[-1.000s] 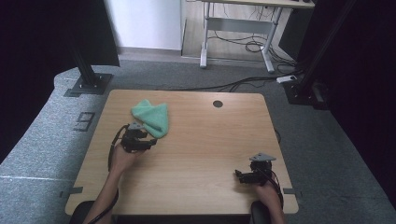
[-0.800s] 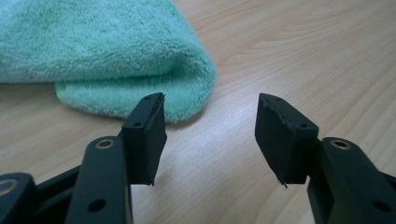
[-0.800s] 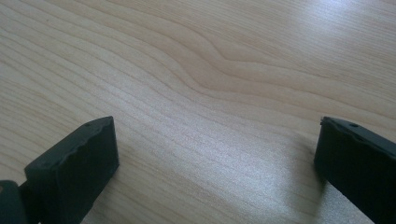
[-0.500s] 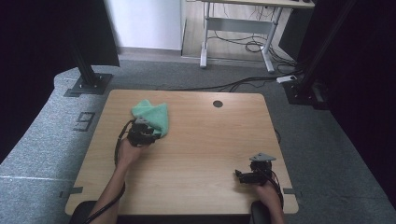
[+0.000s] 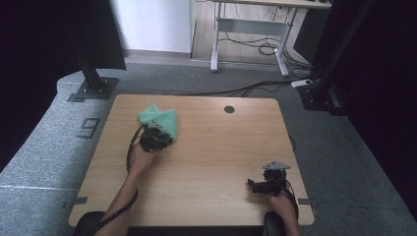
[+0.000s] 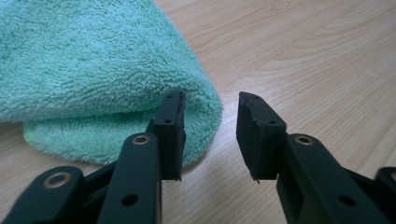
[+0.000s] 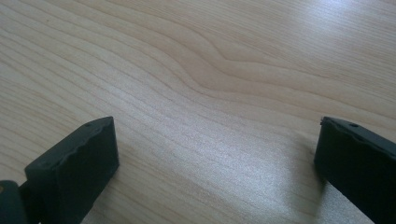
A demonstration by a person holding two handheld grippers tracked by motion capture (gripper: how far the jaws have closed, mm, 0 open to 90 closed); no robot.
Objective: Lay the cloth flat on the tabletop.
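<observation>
Left gripper point(image 6: 210, 135), jaws just narrowing, straddles the near folded corner of the green towel point(image 6: 93, 70) without pinching it. Right gripper point(image 7: 215, 163) rests wide-jawed on the table point(image 5: 216, 147), near right.

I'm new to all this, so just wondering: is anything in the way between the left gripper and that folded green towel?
Nothing visible: the left gripper is at the folded green terry towel's corner, which bulges between its fingers.
</observation>
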